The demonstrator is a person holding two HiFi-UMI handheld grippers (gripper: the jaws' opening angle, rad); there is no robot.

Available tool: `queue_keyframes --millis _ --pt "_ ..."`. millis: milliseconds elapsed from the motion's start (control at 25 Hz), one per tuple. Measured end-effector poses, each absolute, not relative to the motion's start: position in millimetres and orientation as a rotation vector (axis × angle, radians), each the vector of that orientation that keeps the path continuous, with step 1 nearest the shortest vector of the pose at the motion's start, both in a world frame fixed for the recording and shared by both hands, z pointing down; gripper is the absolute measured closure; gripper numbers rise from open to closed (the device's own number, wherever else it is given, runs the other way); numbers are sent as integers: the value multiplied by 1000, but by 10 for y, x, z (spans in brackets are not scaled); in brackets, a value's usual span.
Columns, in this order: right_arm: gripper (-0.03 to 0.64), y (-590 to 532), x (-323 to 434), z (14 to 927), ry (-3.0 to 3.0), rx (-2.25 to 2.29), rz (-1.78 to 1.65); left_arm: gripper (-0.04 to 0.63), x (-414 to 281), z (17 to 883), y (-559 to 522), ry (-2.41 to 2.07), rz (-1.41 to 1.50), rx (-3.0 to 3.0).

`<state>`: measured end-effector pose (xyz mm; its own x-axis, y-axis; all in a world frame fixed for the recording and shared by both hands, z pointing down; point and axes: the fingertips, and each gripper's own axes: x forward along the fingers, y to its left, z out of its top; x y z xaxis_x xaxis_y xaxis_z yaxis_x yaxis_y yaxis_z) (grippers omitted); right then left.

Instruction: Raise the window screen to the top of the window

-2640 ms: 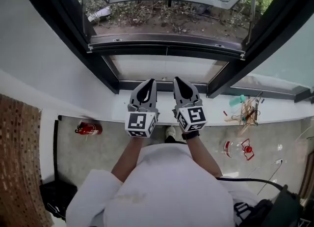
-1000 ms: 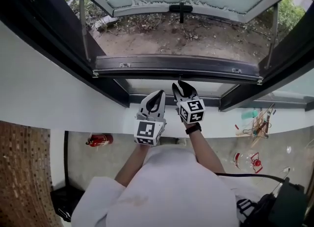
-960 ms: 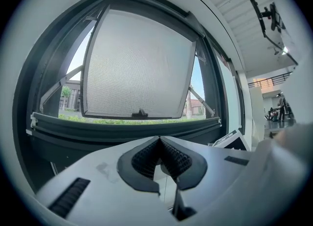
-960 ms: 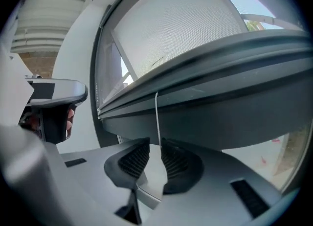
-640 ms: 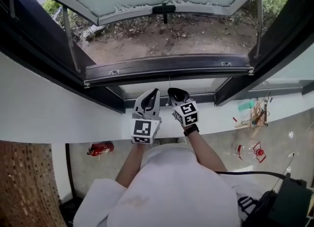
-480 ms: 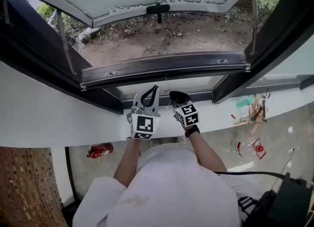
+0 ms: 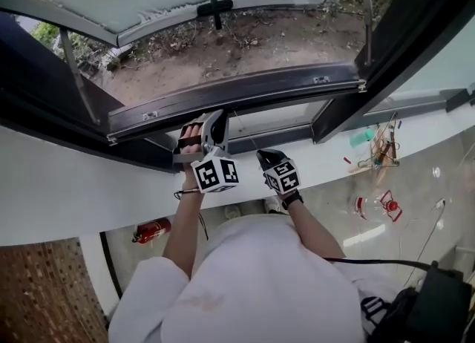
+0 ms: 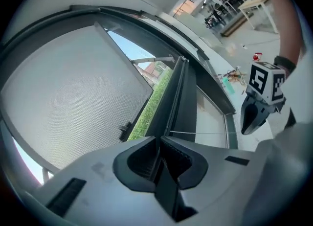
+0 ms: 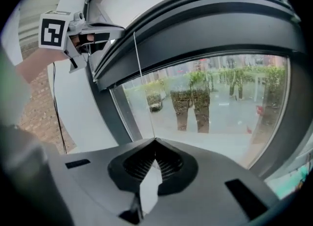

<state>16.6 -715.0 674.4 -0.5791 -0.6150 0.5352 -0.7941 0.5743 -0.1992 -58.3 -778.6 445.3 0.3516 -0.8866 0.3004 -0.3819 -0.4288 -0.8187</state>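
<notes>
Right claw (image 9: pixel 155 142) pinched thin pale cord (image 9: pixel 142 73) below dark metal bar (image 9: pixel 205 22); cord seemed liable to slip when tugged.

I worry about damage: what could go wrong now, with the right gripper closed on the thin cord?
The right gripper is shut on only the thin cord; under a hard pull the cord might slip out or snap. The left gripper, also shut, is close to the dark bar, so it might knock that bar.
</notes>
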Motion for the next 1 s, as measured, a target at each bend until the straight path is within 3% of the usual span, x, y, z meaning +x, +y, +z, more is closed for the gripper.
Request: queue_keyframes --millis 280,440,1000 --pt "615 -6992 350 6959 -2351 1157 653 577 -556 4482 -7785 1016 -1076 -1951" --pt "615 -6923 400 7043 -2326 1156 665 506 -558 4600 -7769 977 -1106 -2022" --pt "615 -6461 818 7613 -2180 1206 804 508 -603 4666 -7813 1011 -1120 -1938"
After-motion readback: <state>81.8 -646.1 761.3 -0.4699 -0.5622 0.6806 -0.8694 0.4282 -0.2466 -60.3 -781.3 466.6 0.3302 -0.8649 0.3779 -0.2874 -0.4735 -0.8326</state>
